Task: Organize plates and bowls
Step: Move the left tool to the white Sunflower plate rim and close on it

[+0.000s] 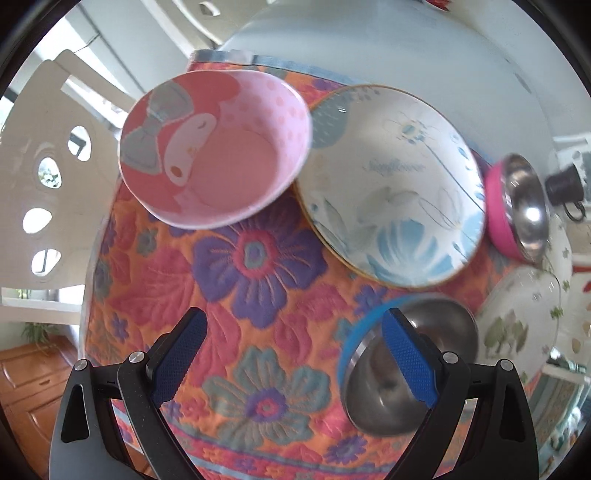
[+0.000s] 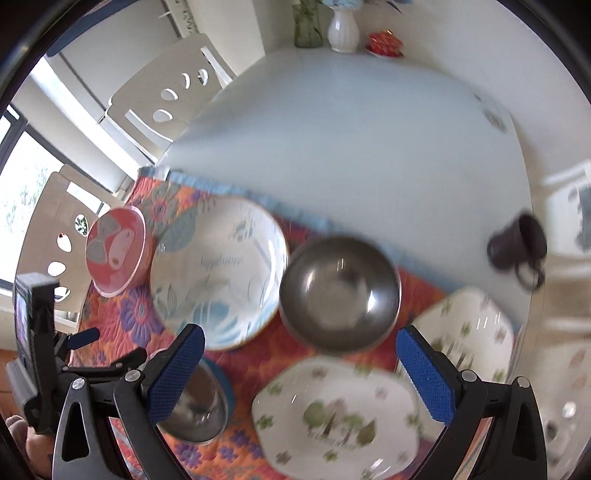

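Observation:
On the floral placemat [image 1: 236, 280] stand a pink cartoon bowl [image 1: 218, 147] [image 2: 114, 251], a white bowl with blue flowers [image 1: 399, 184] [image 2: 218, 269], a pink-rimmed steel bowl [image 1: 521, 210] [image 2: 340, 291] and a blue-rimmed steel bowl [image 1: 410, 362] [image 2: 199, 406]. Two white tree-print plates [image 2: 340, 417] [image 2: 469, 332] lie at the right. My left gripper [image 1: 295, 354] is open, its right finger over the blue-rimmed bowl's rim. My right gripper [image 2: 301, 373] is open and empty above the near plate.
The pale table [image 2: 351, 140] extends behind the mat. A dark mug [image 2: 521, 247] stands near its right edge. A white vase [image 2: 343, 29], a green vase [image 2: 306, 26] and a red dish [image 2: 384, 42] are at the back. White chairs [image 2: 166, 96] stand at the left.

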`<state>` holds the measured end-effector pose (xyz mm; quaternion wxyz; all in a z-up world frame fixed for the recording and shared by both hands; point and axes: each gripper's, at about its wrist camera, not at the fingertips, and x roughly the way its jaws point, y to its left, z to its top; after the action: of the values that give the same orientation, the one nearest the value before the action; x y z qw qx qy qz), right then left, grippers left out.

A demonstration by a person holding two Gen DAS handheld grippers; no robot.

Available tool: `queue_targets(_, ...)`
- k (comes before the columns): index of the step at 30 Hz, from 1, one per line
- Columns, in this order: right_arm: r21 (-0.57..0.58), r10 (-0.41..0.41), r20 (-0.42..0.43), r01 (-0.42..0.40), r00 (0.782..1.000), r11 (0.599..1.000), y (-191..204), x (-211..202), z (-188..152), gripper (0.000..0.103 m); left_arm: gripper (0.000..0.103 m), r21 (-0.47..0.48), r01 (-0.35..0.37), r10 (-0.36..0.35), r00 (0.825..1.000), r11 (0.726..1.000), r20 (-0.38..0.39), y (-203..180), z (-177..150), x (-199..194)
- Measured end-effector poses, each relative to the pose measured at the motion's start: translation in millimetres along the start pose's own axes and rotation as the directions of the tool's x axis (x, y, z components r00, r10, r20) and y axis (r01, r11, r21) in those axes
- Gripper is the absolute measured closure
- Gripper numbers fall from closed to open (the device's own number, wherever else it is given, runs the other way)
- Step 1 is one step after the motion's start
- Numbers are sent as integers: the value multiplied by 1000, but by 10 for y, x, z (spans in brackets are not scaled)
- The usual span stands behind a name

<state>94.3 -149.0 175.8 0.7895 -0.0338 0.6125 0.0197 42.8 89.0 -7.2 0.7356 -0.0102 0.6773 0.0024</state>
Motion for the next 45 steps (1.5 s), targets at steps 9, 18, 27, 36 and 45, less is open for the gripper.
queue_targets(9,-201,28,-117,-51,993,978,215,693,876,0,8,-36,-12,11,999,999,-34,-114,134,325)
queue_targets(18,-311,14,-292,-108,956,944,516,1614,1015,0,7,-51,-9,5,996,999,-83,-122,286,625)
queue_targets(27,-337,3,-380,-142,925,931,575,2063,1010,0,7,-122,71,-91,982,990,-164,-206,593,1010)
queue_targets(36,-343,17,-455,-193,890,920,479,2274,888,0,0,-159,84,-108,983,984,-149,-253,801,1209)
queue_targets(45,-349,-7,-472,-179,882,920,471,2314,1018,0,0,-200,75,-100,988,977,-118,-118,767,1160)
